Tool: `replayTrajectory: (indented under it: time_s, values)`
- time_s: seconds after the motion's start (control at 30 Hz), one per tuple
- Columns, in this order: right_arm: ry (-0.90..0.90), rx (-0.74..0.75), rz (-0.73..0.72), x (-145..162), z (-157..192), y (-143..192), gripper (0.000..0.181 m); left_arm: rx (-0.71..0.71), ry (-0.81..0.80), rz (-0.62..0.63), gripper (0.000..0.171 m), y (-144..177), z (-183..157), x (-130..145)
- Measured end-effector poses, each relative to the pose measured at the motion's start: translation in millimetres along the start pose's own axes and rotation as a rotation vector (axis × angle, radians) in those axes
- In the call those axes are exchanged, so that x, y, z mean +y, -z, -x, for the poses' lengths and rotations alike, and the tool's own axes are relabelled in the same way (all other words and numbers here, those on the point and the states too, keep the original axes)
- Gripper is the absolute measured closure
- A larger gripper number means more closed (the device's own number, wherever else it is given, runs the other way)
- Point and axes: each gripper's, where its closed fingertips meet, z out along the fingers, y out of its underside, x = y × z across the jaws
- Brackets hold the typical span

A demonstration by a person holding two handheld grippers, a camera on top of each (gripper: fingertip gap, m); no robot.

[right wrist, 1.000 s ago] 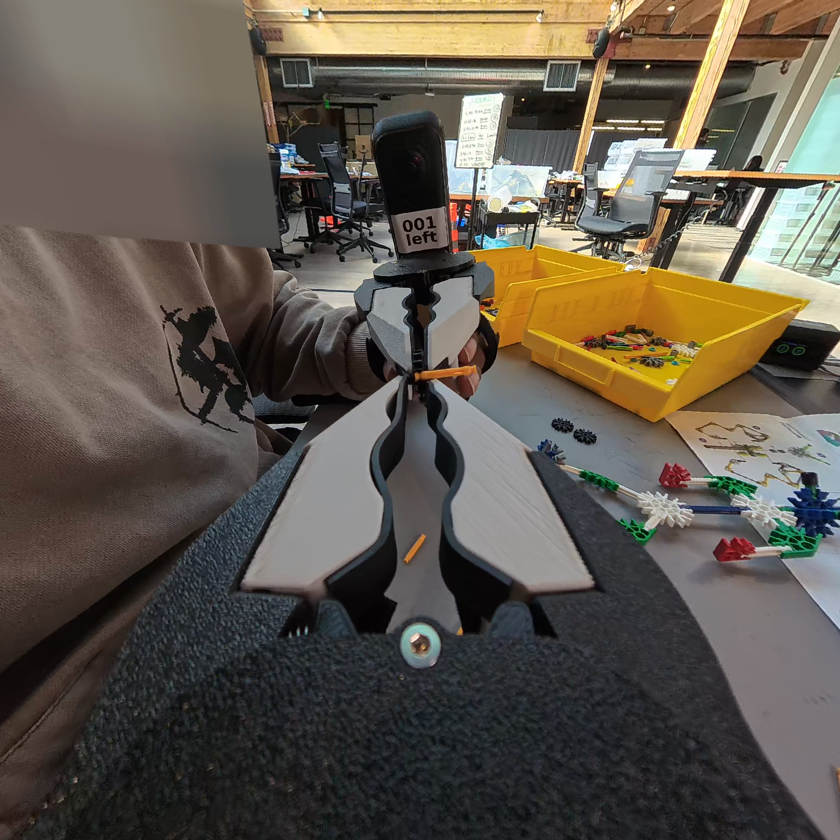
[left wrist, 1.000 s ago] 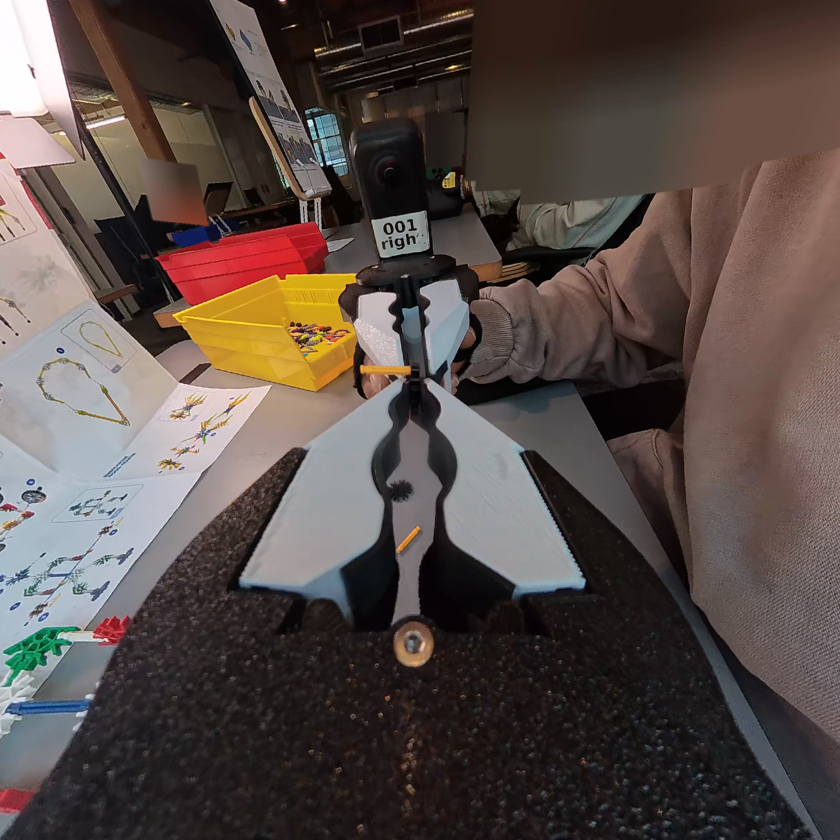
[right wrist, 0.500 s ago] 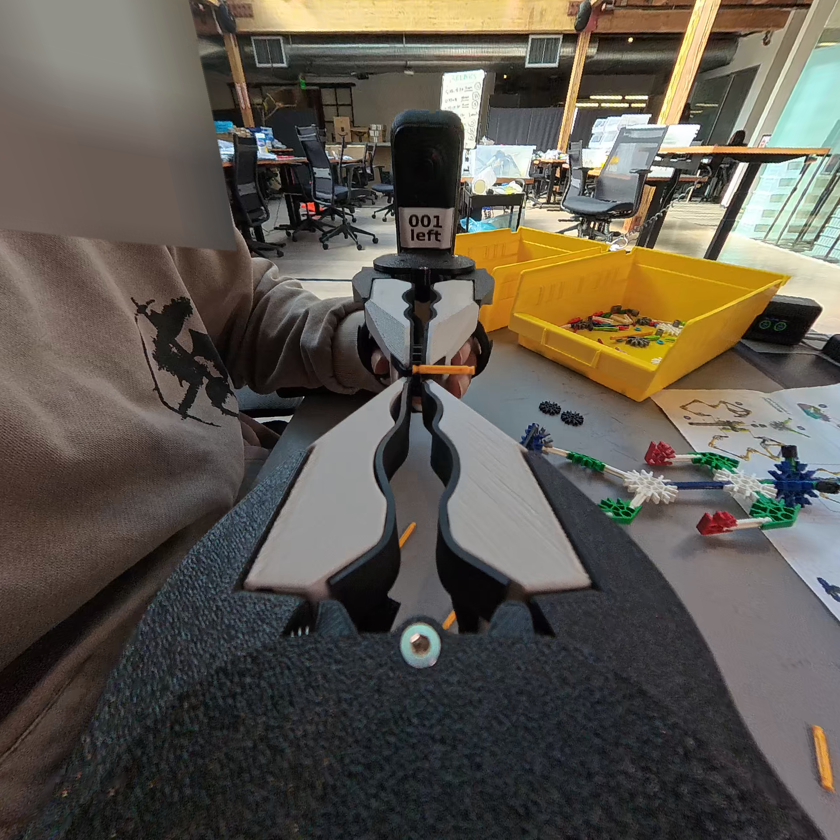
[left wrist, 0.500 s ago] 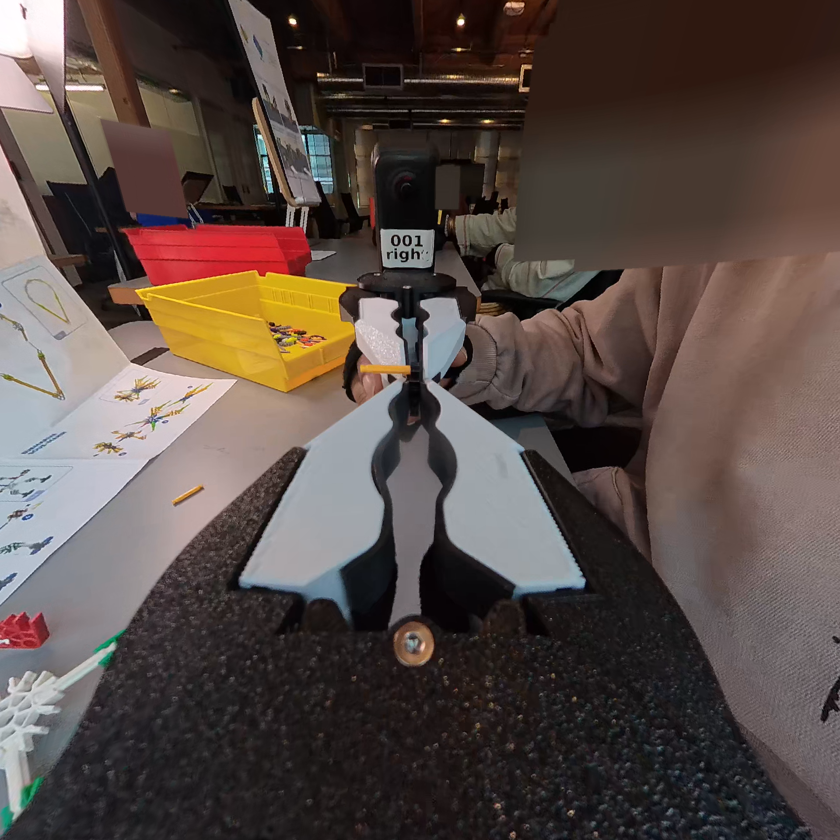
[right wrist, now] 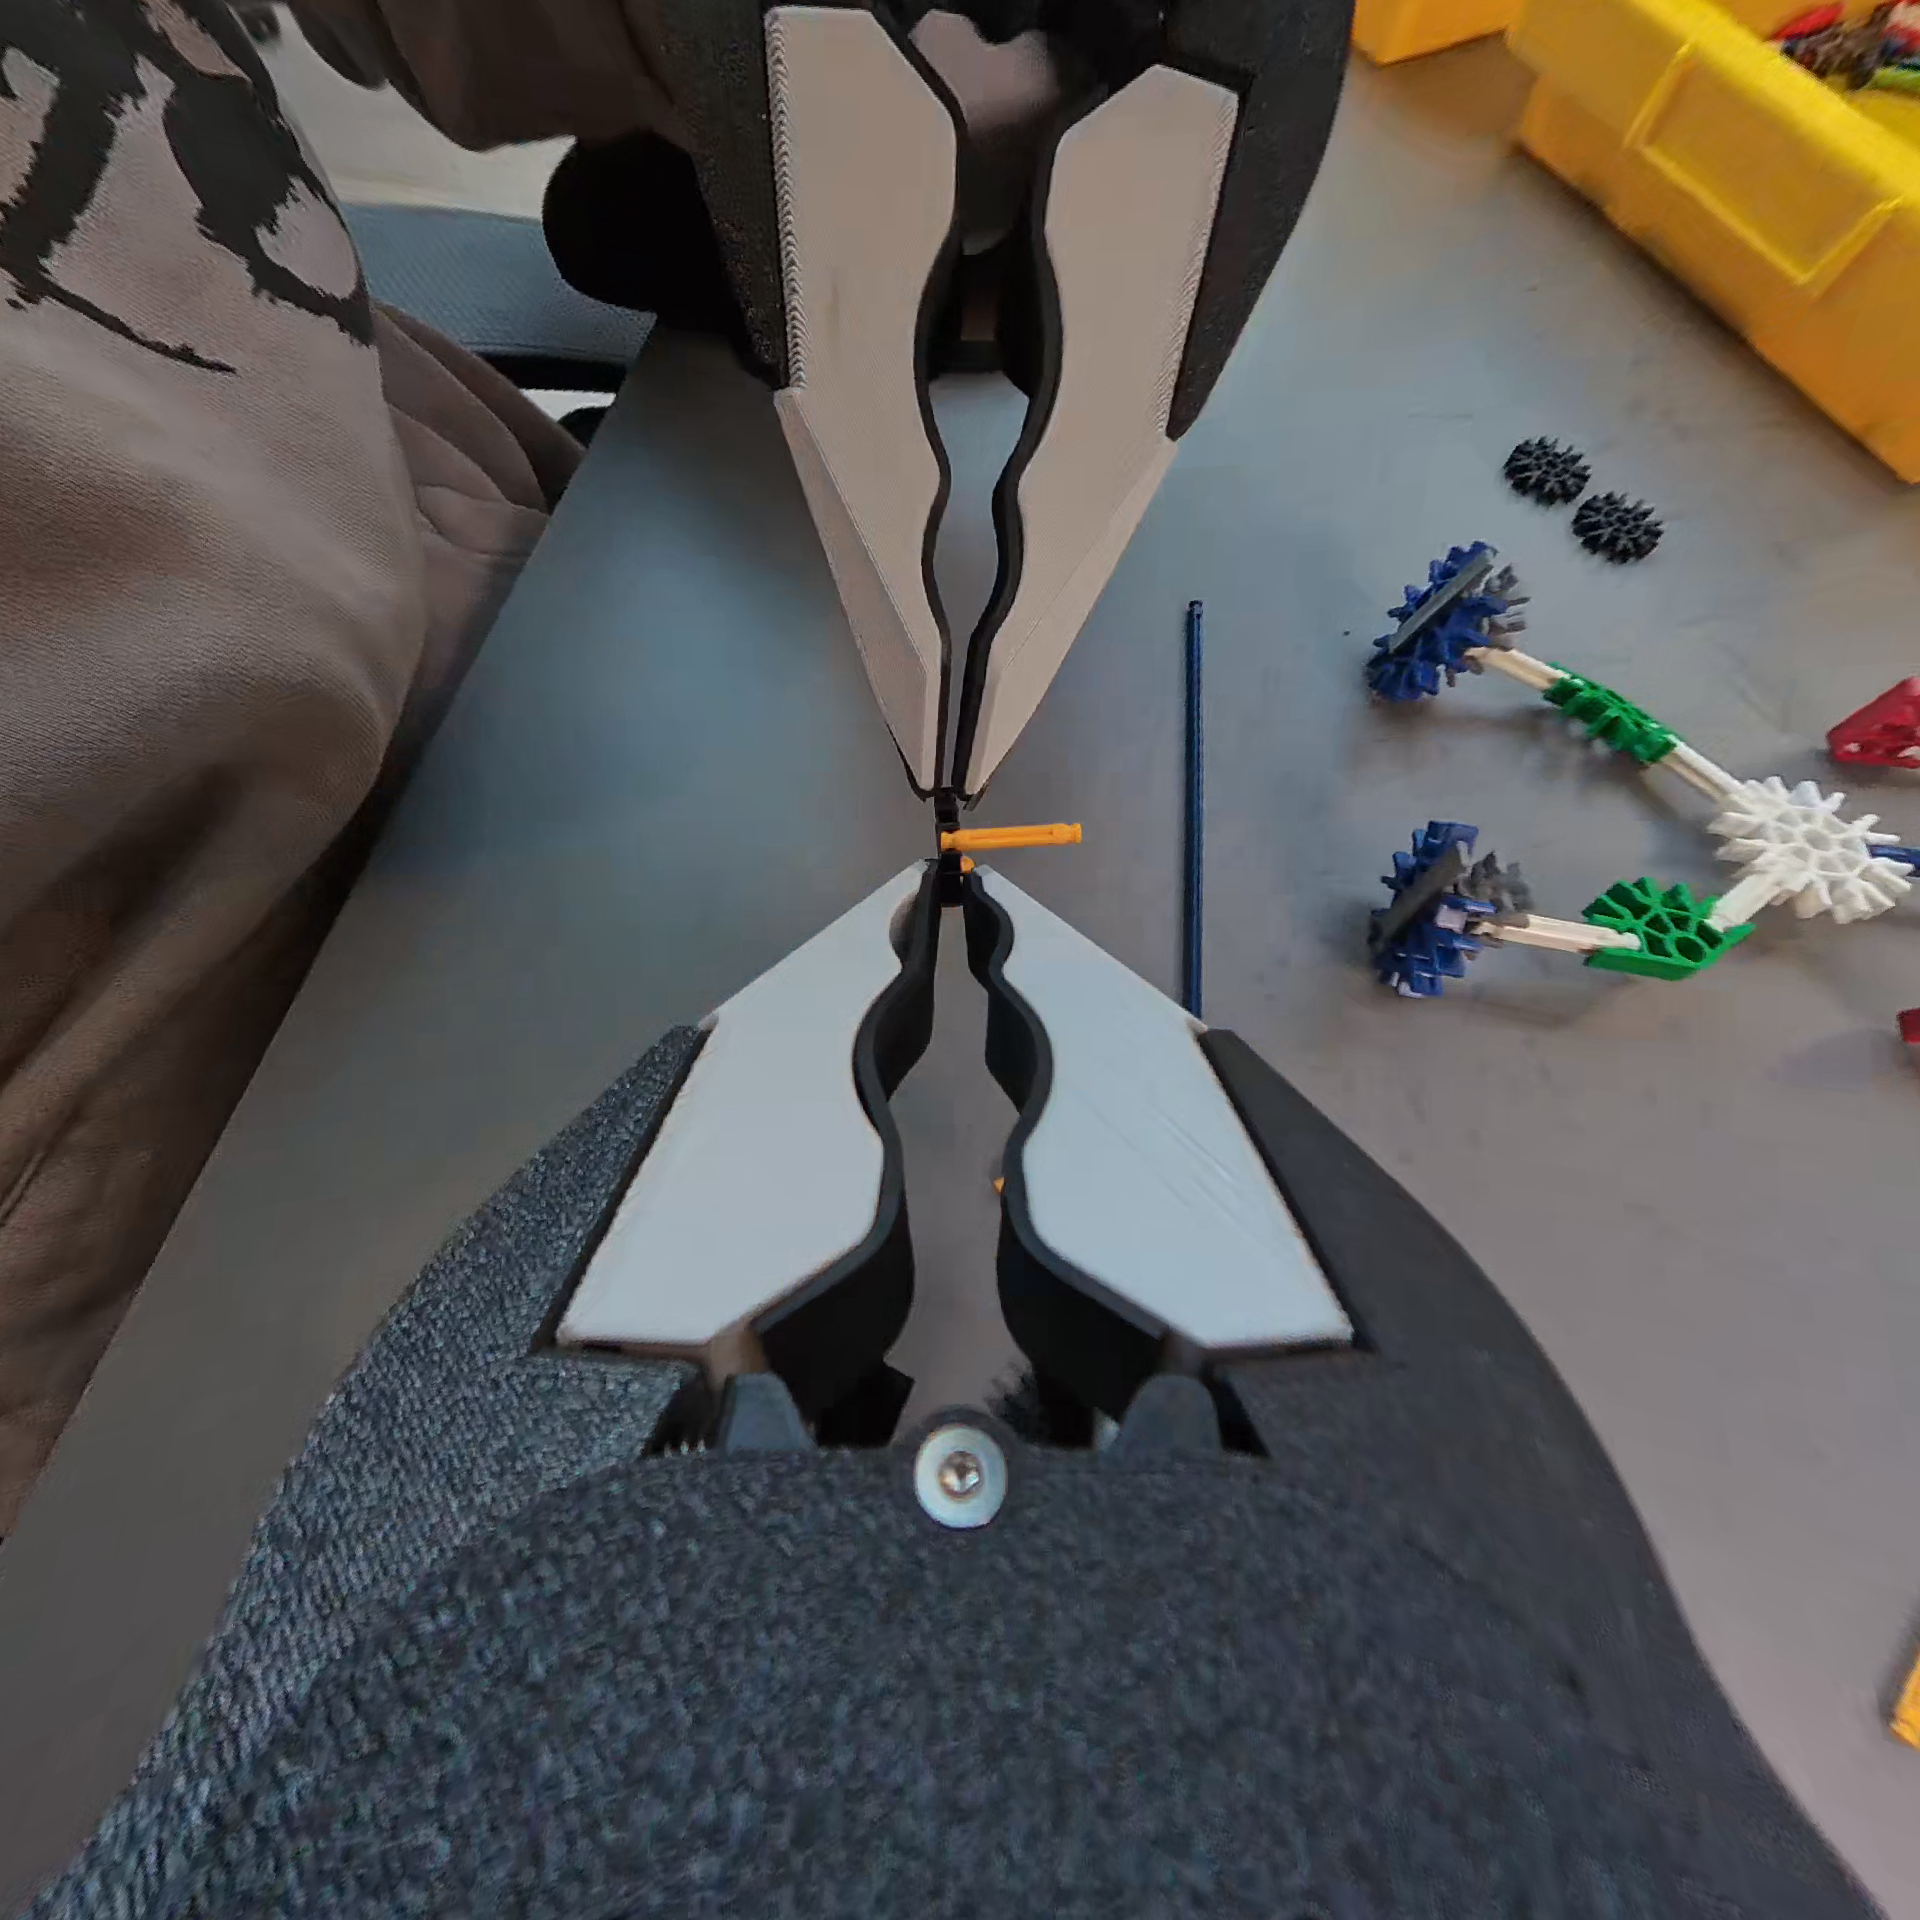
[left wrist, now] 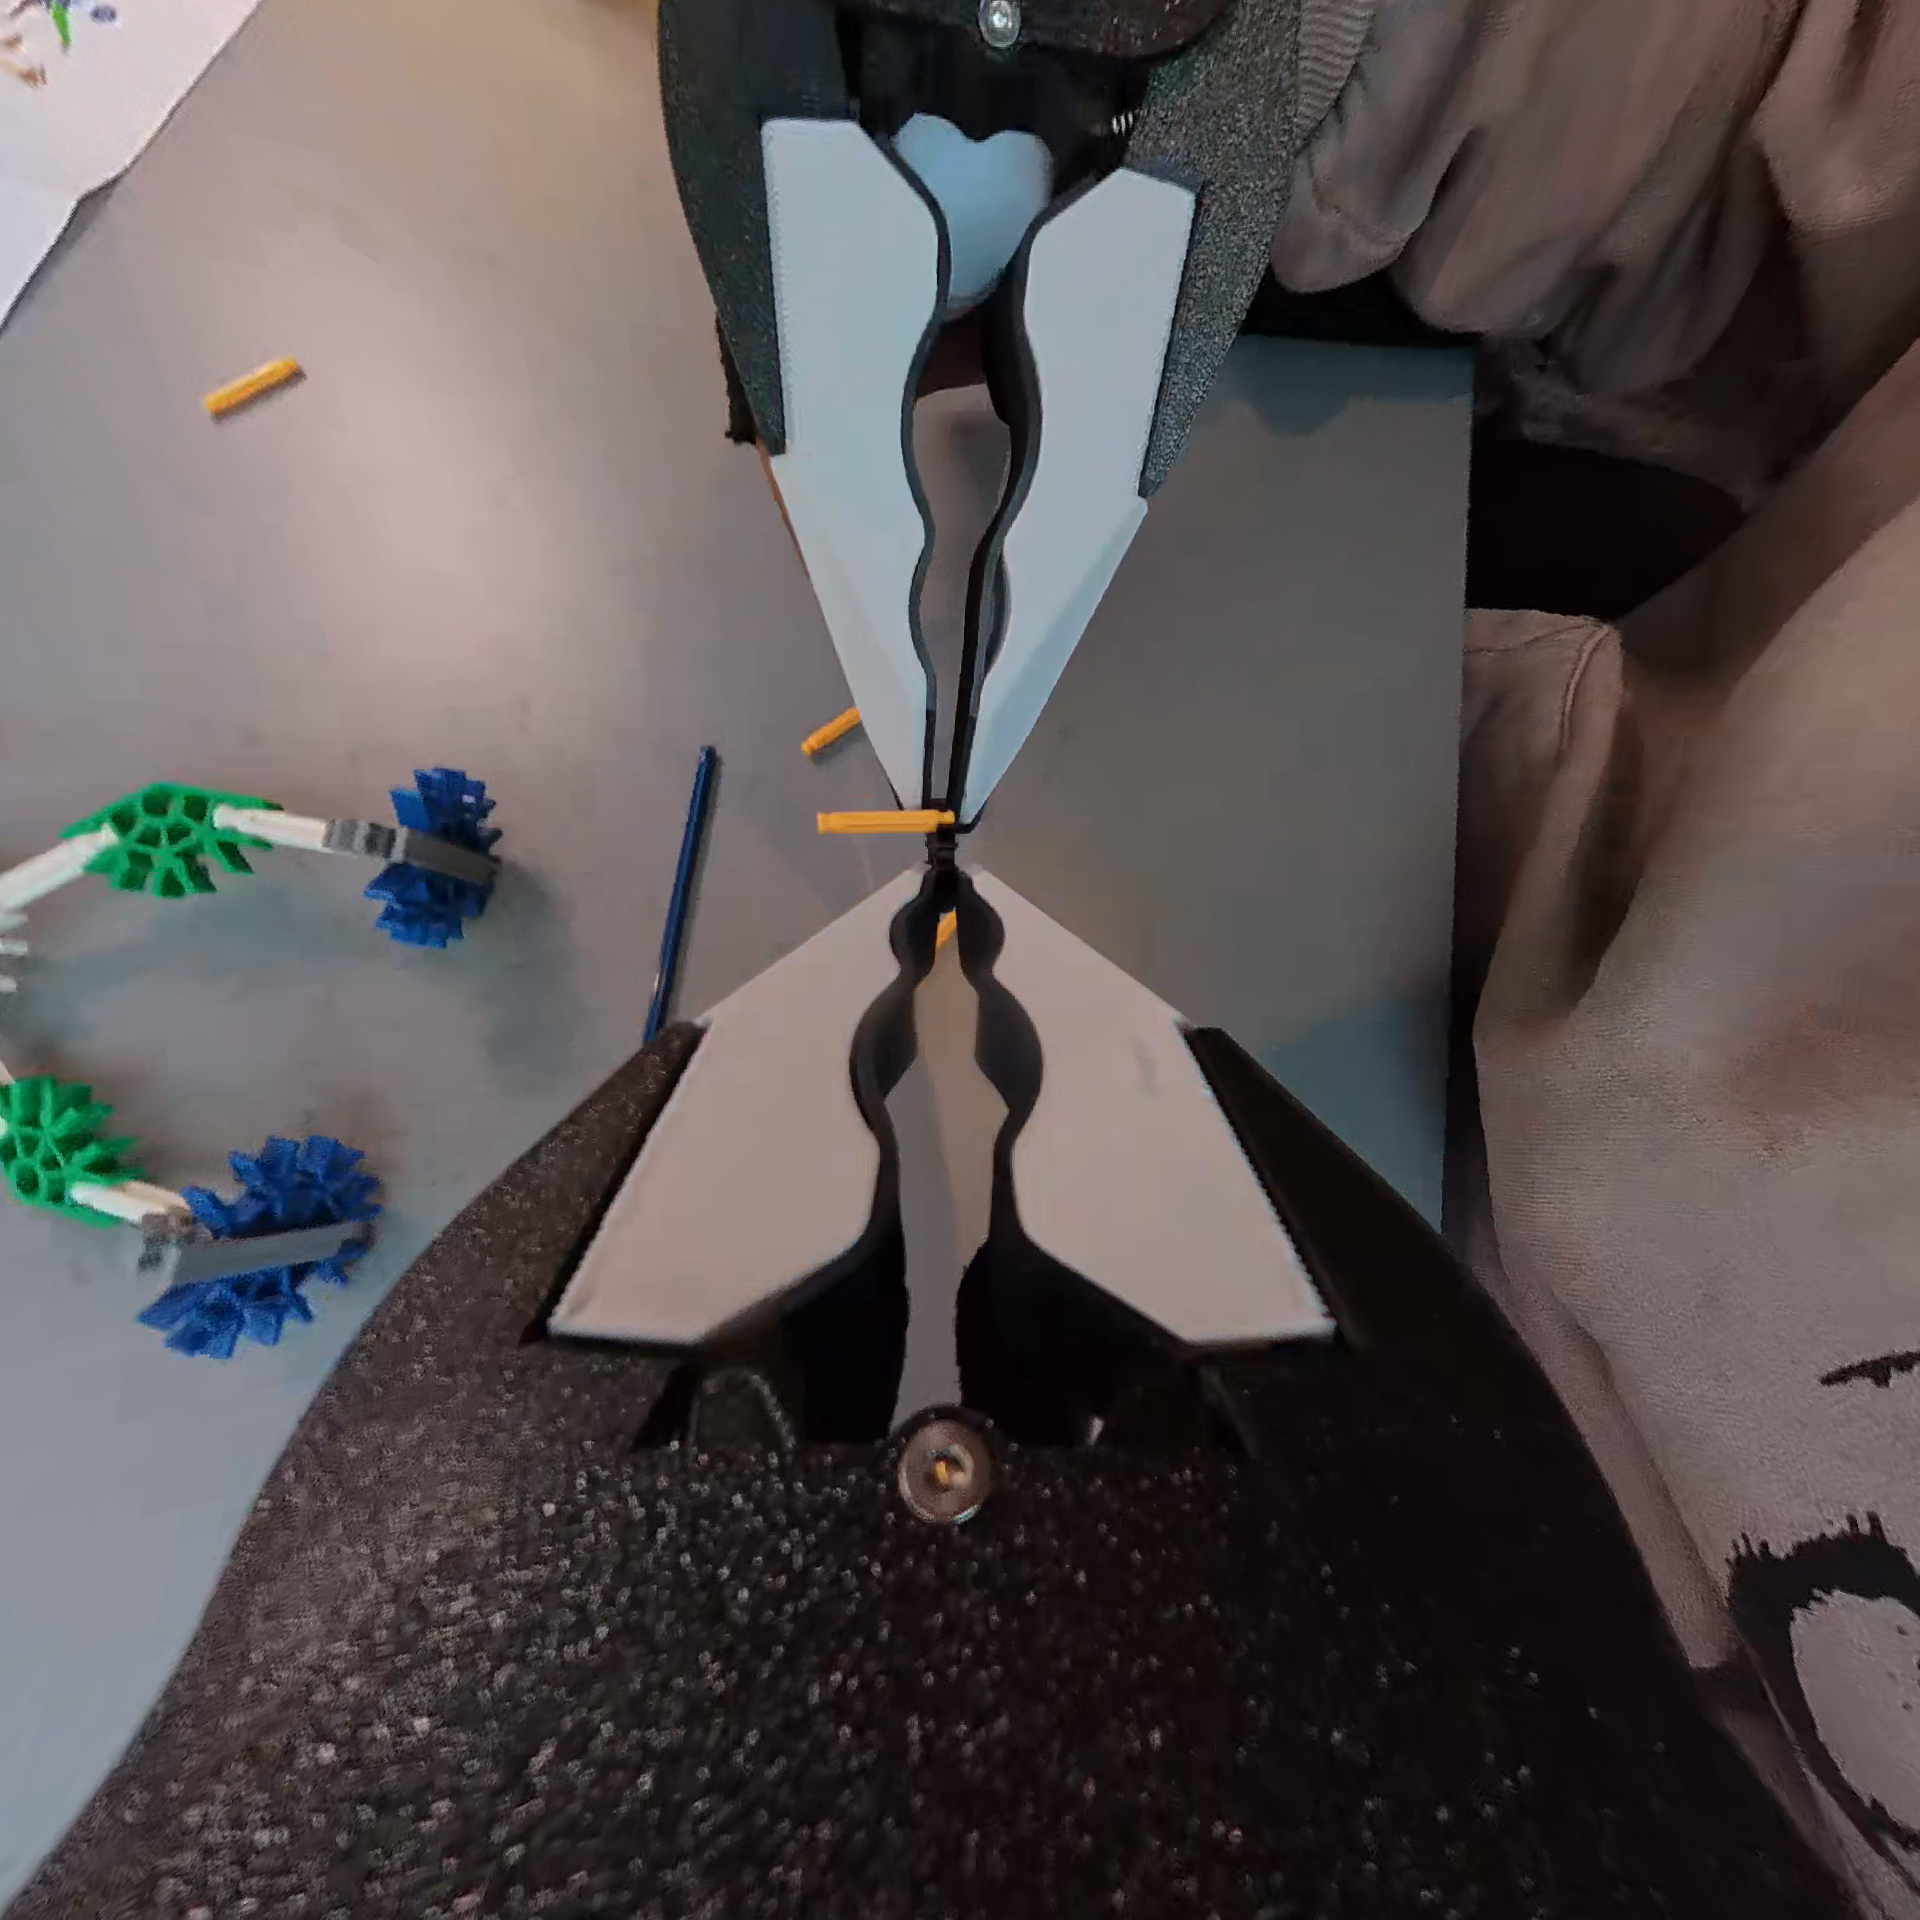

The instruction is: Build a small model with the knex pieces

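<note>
Both sets of tongs meet tip to tip over the grey table. The left gripper and right gripper each look clamped on a tiny black connector carrying a short orange plastic rod. Light, stiff and slippery; I'd pinch near the joint

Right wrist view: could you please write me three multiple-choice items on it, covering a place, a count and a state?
1. The dark blue rod lies:
A) in the yellow bin
B) on the table, between the right claw and the toy assembly
C) on the sleeve

2. Loose black toothed discs on the table:
A) one
B) two
C) four

3. The right claw is:
A) wide open
B) out of view
C) shut

Answers: B, it lies flat on the grey surface between them; B, a pair sits beyond the assembly; C, its tips meet beside the orange rod.
</note>
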Motion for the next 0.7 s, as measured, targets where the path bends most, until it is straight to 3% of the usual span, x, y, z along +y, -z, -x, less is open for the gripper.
replayTrajectory:
  time_s: [0.13, 0.27, 0.7]
  values:
    - [0.0, -0.031, 0.079, 12.3, -2.4, -2.2, 0.167, -0.08, 0.138, -0.076, 0.171, 4.3, 2.6, 5.1]
    - [0.009, -0.052, 0.119, 23.3, 8.1, -3.0, 0.168, -0.128, 0.215, -0.148, 0.171, 13.7, 4.2, 10.5]
    - [-0.03, 0.057, 0.227, 20.9, 5.0, -26.2, 0.168, -0.355, 0.274, -0.115, 0.169, 59.0, 54.0, 37.6]
